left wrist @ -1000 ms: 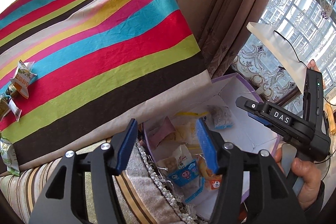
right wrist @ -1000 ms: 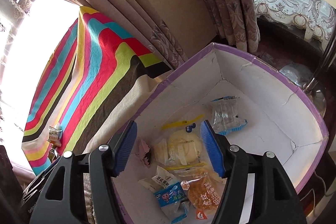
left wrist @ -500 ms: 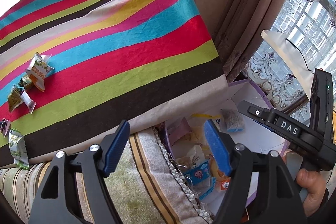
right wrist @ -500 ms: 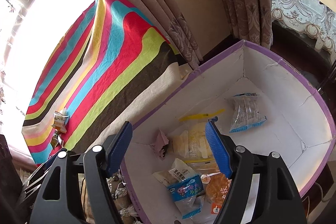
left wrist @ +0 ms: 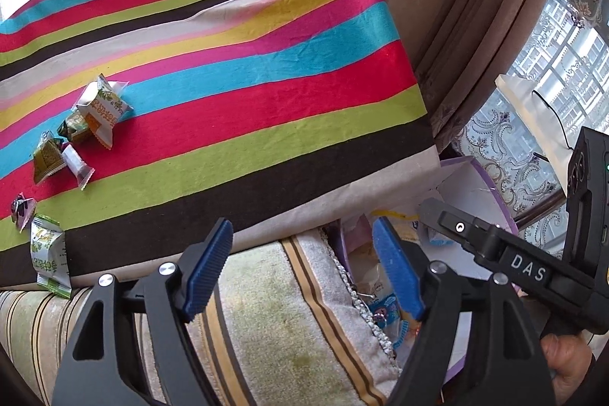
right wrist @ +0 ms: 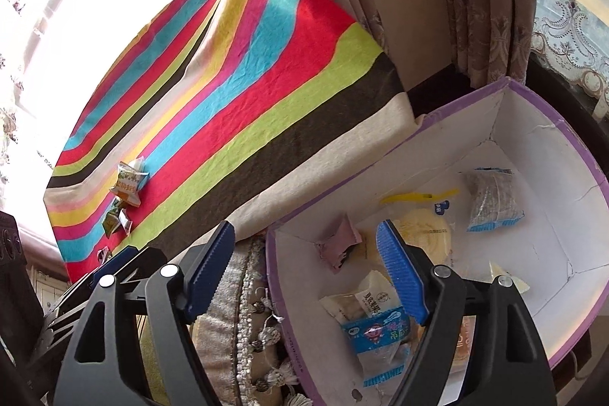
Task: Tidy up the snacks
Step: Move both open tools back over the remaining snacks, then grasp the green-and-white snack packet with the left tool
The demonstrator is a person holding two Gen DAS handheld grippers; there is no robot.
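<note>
While both the left gripper (left wrist: 302, 271) and right gripper (right wrist: 306, 271) are opening with nothing between them, the snack packets (left wrist: 101, 109) lie on the striped cloth (left wrist: 266, 94), others already in the box (right wrist: 540, 246); light, crinkly and slippery, they look best pinched across the puffed middle.

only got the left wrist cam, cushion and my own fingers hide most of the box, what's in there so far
observer: The right wrist view looks straight into the purple-rimmed box. Several packets lie on its floor, among them a blue cartoon packet at the near end and a pink wrapper by the left wall.
operator: is the right hand-held gripper carrying anything
observer: No. The right hand-held gripper has its jaws opening and nothing is between the blue pads. The snacks in the box all lie below it.
</note>
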